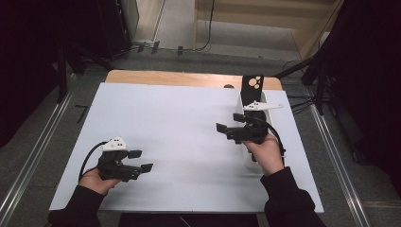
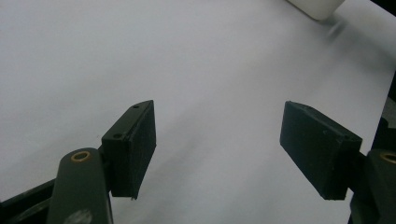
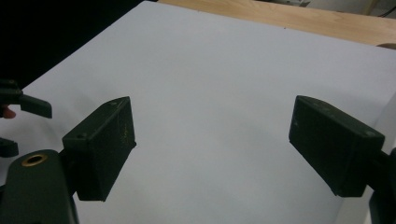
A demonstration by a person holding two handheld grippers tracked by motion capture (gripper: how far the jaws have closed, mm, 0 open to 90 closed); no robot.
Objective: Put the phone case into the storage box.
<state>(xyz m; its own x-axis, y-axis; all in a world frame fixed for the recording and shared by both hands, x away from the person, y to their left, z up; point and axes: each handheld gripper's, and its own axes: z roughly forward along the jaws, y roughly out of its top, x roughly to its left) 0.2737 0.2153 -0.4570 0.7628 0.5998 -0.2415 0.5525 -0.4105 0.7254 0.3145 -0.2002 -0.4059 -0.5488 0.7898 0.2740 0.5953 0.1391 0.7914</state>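
Observation:
My left gripper (image 1: pixel 141 160) rests low over the near left of the white sheet (image 1: pixel 179 118), held in a hand, jaws pointing right. In the left gripper view its jaws (image 2: pixel 219 126) stand open with bare sheet between them. My right gripper (image 1: pixel 230 123) hovers at the right of the sheet, jaws pointing left, next to a tall white bin (image 1: pixel 249 158). The right gripper view has its jaws (image 3: pixel 215 123) wide open over bare sheet, nothing between them. At the far left of that view are the other gripper's jaw tips (image 3: pixel 32 105).
A black card with orange dots (image 1: pixel 252 86) stands at the bin's far end. The wooden table edge (image 1: pixel 189 78) runs beyond the sheet. The bin's corner (image 2: pixel 317 7) peeks in at the top of the left gripper view. Dark stands and floor rails flank the table.

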